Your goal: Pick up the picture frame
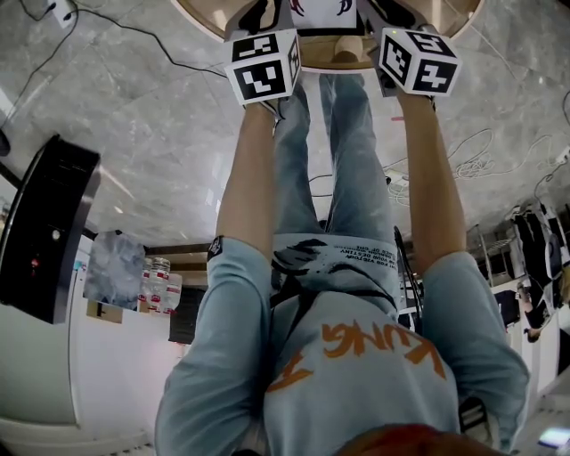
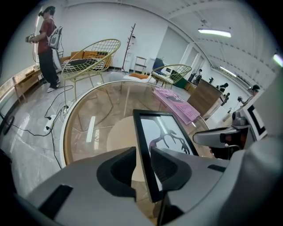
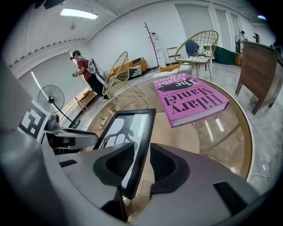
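The picture frame (image 2: 161, 137) is black-edged with a dark antler-like figure on white. It stands upright over the round glass table (image 2: 70, 128). My left gripper (image 2: 142, 165) is shut on the frame's left edge, with both pads against it. The frame's (image 3: 126, 130) right edge lies between the jaws of my right gripper (image 3: 142, 163), which is open, with a gap at the right pad. In the head view the frame (image 1: 321, 13) shows at the top between the two marker cubes (image 1: 263, 67) (image 1: 419, 61). I cannot tell whether its bottom edge touches the glass.
A pink book (image 3: 190, 99) lies flat on the table behind the frame. Wire chairs (image 2: 90, 57) and a coat stand are beyond the table. A person in a red shirt (image 2: 46, 44) stands at the far wall. Cables trail on the floor (image 2: 53, 119). A wooden cabinet (image 3: 261, 66) is at the right.
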Action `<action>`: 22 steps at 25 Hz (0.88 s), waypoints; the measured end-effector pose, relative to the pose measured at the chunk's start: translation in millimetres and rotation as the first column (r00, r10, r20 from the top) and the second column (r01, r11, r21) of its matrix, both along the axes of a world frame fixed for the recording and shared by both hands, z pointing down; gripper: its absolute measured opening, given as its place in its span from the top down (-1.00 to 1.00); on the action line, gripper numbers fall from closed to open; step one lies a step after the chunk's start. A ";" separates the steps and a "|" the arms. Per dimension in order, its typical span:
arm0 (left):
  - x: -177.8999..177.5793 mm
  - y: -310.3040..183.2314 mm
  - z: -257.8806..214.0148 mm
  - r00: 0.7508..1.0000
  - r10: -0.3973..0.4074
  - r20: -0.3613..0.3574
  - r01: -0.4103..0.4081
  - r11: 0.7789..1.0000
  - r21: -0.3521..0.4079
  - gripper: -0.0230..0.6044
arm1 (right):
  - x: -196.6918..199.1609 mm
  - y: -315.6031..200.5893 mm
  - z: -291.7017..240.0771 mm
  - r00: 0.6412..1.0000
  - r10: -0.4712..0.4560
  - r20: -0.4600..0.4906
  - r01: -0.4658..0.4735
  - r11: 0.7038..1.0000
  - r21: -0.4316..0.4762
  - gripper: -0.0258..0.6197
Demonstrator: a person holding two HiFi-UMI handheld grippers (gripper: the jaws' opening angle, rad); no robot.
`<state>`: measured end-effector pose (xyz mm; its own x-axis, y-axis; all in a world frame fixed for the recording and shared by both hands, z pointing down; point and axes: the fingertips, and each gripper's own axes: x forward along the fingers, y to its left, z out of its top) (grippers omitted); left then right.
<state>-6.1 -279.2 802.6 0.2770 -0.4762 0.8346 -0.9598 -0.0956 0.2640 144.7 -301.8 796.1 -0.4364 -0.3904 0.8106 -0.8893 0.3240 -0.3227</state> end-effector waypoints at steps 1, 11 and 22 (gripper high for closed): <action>-0.8 -2.6 1.8 1.000 -0.004 -0.002 0.004 1.000 -0.003 0.56 | -0.8 -1.8 2.5 1.000 -0.002 -0.001 0.002 1.000 -0.007 0.56; 6.6 -16.2 17.2 1.000 0.009 -0.022 -0.010 0.998 -0.061 0.56 | -6.0 -9.6 19.2 1.000 0.003 -0.017 -0.004 0.998 -0.066 0.53; 9.1 -17.1 17.5 1.000 0.004 -0.011 -0.005 0.994 -0.105 0.59 | -7.9 -13.1 19.0 0.997 0.082 -0.005 -0.082 0.992 -0.095 0.62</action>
<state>3.0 -296.3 820.2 0.2884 -0.3851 0.8766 -0.9564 -0.0711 0.2834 136.9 -314.9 815.1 -0.4055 -0.3456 0.8463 -0.9118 0.2180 -0.3479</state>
